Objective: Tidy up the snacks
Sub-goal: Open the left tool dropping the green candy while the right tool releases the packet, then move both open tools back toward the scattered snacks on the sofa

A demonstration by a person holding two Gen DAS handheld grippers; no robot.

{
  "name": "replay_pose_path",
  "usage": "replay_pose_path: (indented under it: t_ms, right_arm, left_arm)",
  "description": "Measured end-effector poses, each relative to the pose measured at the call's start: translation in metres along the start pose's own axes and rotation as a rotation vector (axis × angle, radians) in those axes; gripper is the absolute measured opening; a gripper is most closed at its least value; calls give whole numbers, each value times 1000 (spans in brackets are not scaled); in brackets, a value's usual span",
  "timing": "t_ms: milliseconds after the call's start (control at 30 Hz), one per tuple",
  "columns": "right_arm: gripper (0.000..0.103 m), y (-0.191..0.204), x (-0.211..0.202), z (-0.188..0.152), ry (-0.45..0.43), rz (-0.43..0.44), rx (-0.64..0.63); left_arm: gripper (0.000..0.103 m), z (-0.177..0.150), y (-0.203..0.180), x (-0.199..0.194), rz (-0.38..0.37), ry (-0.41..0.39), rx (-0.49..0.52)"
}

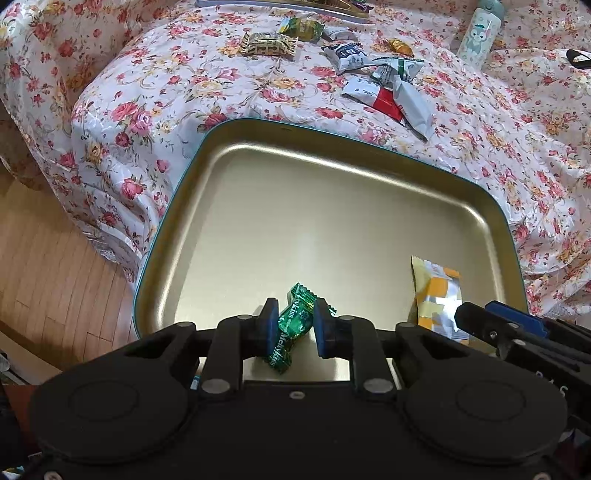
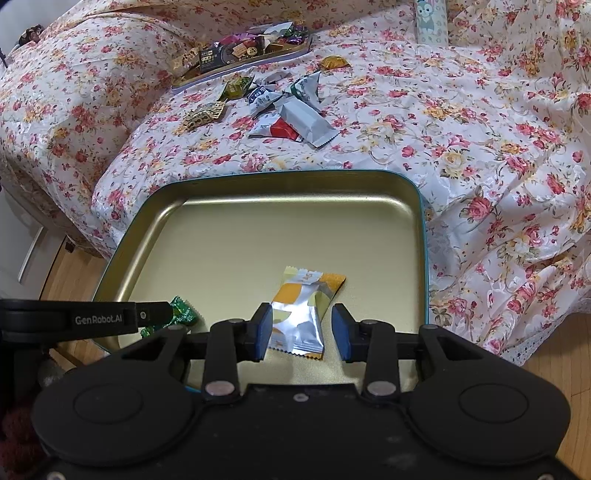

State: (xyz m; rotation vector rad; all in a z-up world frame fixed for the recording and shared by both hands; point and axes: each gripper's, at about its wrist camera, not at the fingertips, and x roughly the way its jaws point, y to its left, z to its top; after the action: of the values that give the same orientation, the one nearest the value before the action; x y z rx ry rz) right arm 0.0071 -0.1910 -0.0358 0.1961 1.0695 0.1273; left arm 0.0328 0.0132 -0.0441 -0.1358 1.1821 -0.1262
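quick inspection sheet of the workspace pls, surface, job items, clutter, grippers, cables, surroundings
surface: floral cloth, rumpled, draped over the edges
job's things: gold tray holding a green candy and an orange-yellow packet; loose wrapped snacks lie beyond it; a second flat tin of sweets farther back
clutter: cartoon-print bottle standing at the far edge
grippers: left gripper shut on the green candy; right gripper open, straddling the packet
cables: nothing seen
surroundings: wooden floor
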Motion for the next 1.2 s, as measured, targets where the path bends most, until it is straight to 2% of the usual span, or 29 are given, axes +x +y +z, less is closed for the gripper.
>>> replay_pose_path:
  t_ms: [800,933,1200]
  right_arm:
    - [41,6,-2,-1,9,-21,-71]
    - [41,8,-5,0,-1,-30,-101]
    - [42,15,-19,8,-87,2,-147]
  left_arm:
    - [27,0,2,-3,0,-17,-3]
    - [27,1,2,-10,-9,-66,1]
    - [32,12,14,-35,-3,-251,-37]
